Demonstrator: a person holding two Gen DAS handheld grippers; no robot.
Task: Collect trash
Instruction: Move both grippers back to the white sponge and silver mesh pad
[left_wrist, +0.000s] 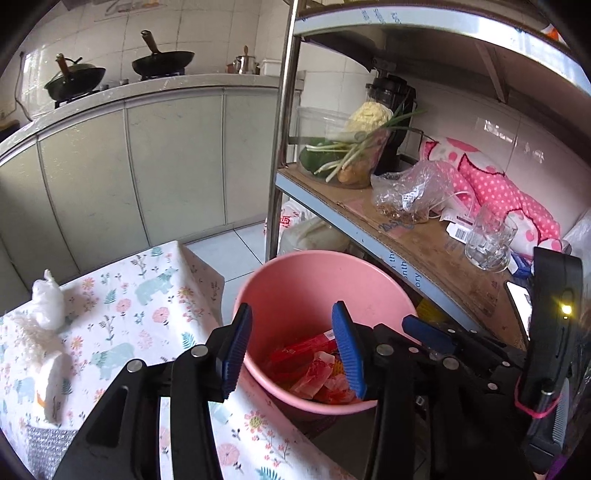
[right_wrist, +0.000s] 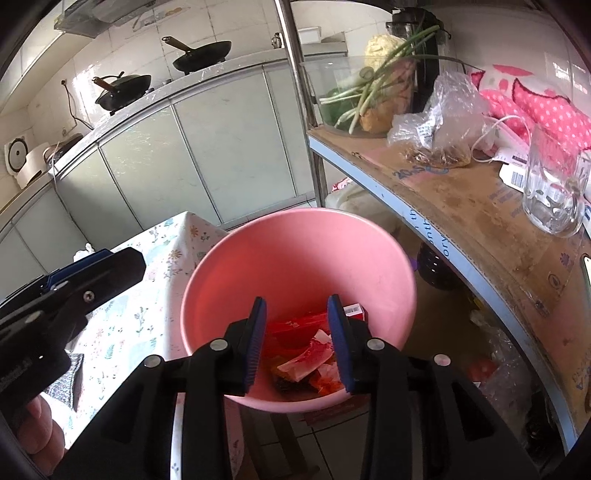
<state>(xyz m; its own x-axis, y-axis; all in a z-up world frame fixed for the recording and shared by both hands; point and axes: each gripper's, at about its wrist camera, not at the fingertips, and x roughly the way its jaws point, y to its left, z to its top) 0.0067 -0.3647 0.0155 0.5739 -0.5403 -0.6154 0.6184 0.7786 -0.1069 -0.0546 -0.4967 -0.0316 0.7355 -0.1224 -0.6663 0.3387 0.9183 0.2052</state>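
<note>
Pink plastic bucket is standing upright beside the floral-clothed table, mouth facing up, red wrappers lying jumbled in its bottom with the flat red packet's long axis running left to right. You are holding both the left gripper and the right gripper over its rim, jaws parted, gripping nothing. White crumpled tissue is sitting on the table.

A home kitchen: two dark woks sit on a gas stove along a white-tiled wall, and green scallions lie on a metal shelf rack.
</note>
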